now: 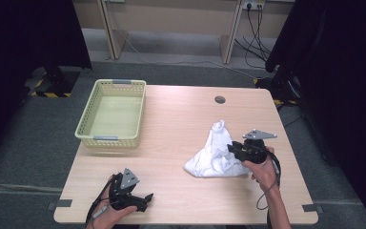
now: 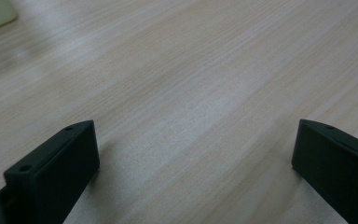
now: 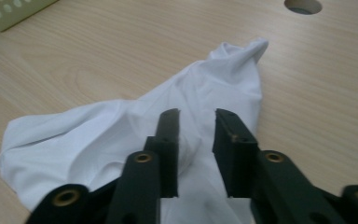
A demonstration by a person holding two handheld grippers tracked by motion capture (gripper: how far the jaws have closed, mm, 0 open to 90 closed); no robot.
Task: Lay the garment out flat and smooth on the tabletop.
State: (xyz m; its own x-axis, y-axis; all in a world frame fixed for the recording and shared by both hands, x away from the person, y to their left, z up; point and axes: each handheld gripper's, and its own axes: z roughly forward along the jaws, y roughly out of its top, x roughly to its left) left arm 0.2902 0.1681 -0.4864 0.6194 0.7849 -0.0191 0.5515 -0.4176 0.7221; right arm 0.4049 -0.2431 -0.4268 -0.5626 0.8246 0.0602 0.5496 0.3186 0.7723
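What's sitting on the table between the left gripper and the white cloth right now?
Nothing: in the high view, only bare wood of the table separates the left gripper from the white cloth. The yellow basket sits farther back, off that line.

On the desk [image 1: 181, 119]: 1 white cloth [image 1: 214, 155], crumpled, toward the right edge. 1 yellow basket [image 1: 112, 114] at the far-left corner. 1 cable hole [image 1: 219, 99] nr the far edge. 2 grippers: left gripper [image 1: 143, 199], right gripper [image 1: 233, 149].
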